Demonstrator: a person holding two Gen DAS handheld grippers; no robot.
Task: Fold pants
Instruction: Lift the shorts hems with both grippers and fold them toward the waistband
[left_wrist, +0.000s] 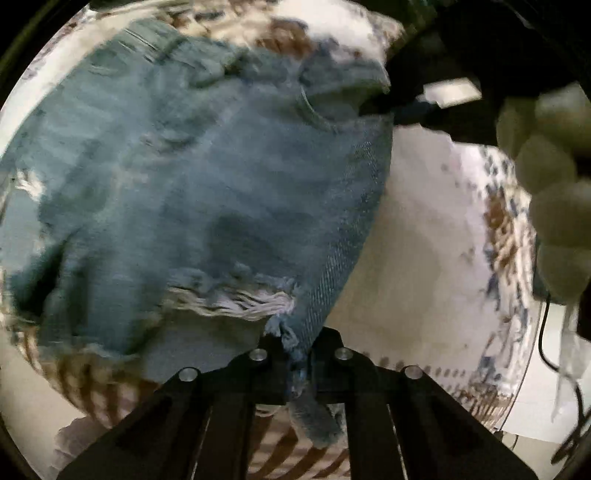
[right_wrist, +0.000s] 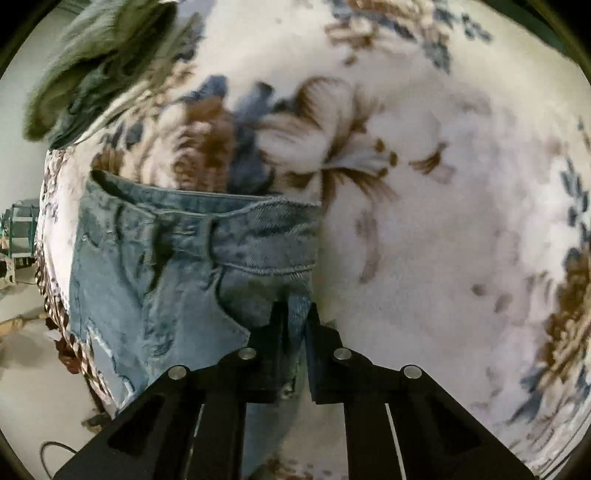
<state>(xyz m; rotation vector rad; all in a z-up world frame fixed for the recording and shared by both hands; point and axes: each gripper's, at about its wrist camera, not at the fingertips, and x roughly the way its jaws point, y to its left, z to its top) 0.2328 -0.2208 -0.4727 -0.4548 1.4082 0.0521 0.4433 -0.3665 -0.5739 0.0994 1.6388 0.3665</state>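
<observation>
Light blue ripped jeans (left_wrist: 192, 192) lie on a white floral blanket (left_wrist: 424, 258). My left gripper (left_wrist: 297, 350) is shut on a frayed edge of the denim near a ripped patch (left_wrist: 236, 299) and holds it up. In the right wrist view the waistband with belt loops (right_wrist: 207, 225) lies flat on the blanket (right_wrist: 443, 206). My right gripper (right_wrist: 297, 317) is shut on the right side edge of the jeans just below the waistband. The right gripper also shows as a dark shape (left_wrist: 436, 96) at the jeans' far corner in the left wrist view.
A gloved hand (left_wrist: 554, 184) shows at the right edge of the left wrist view. A green-grey garment (right_wrist: 99, 62) lies at the blanket's top left. The blanket's edge and bare floor (right_wrist: 33, 387) are at the left, with a cable there.
</observation>
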